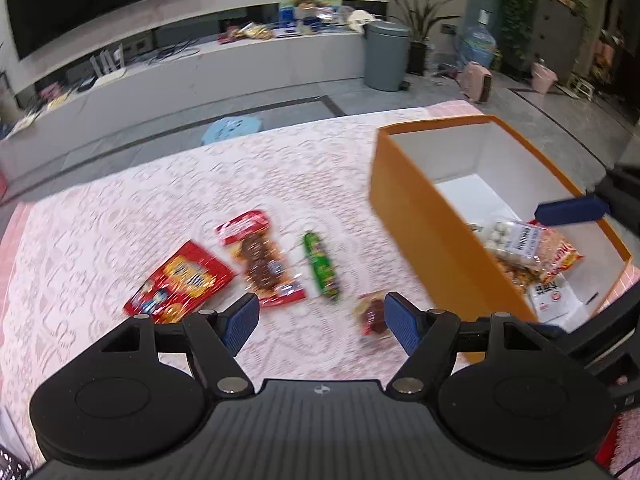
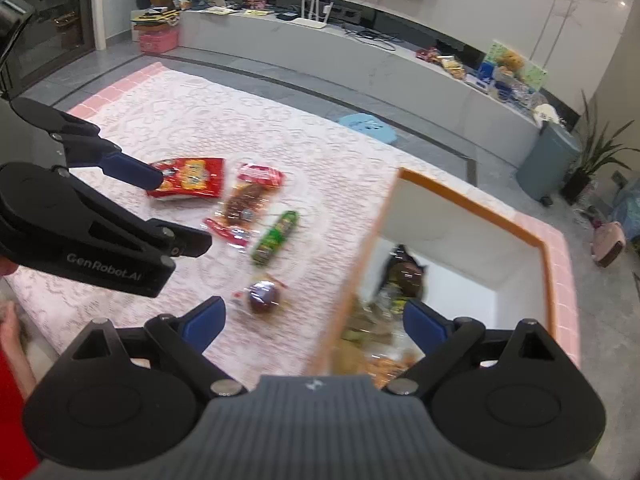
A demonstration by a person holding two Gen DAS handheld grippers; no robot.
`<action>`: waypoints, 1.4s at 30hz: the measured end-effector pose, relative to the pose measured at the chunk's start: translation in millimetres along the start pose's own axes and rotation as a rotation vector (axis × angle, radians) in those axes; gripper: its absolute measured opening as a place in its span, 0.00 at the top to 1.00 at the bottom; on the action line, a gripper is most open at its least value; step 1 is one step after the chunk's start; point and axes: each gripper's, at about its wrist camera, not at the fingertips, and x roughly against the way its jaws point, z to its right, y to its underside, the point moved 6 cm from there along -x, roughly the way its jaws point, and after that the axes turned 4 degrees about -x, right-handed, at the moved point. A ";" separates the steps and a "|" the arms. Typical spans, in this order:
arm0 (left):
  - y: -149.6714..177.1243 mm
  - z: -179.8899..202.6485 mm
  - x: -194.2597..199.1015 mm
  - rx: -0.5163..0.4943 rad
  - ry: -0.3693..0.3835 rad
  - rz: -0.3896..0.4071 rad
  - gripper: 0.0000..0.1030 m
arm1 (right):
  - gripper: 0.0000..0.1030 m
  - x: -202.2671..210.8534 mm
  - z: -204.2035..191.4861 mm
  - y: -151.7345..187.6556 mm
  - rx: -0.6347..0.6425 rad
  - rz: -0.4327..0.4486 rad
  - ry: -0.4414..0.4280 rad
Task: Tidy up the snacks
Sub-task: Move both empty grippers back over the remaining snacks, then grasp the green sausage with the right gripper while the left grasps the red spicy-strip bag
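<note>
The snacks you are sorting fall into two groups: several bags already lie in the orange box, among them a clear bag of white balls and an orange-red chip bag, while four packets wait on the lace-covered desk just to the left of the box. Those four are a red biscuit pack, a clear packet of dark meat with a red header, a green sausage-shaped packet and a small round dark snack lying nearest the box wall. By that count you look to be roughly midway, with four items to move and nothing in hand. Your left gripper hangs above the desk with its jaws spread wide and empty; its right blue pad sits just beside the small round snack in the left wrist view, though motion blur leaves it unclear whether it touches. Your right gripper is also released and holds nothing, its jaws wide apart and straddling the box's near wall, one finger over the desk and the other over the bags inside. The small round snack seems the easiest next pick for either gripper.
</note>
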 end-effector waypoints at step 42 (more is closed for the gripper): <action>27.9 -115.4 -65.1 0.024 -0.021 0.084 0.14 | 0.38 -165.7 -40.3 -25.8 -0.272 0.087 0.000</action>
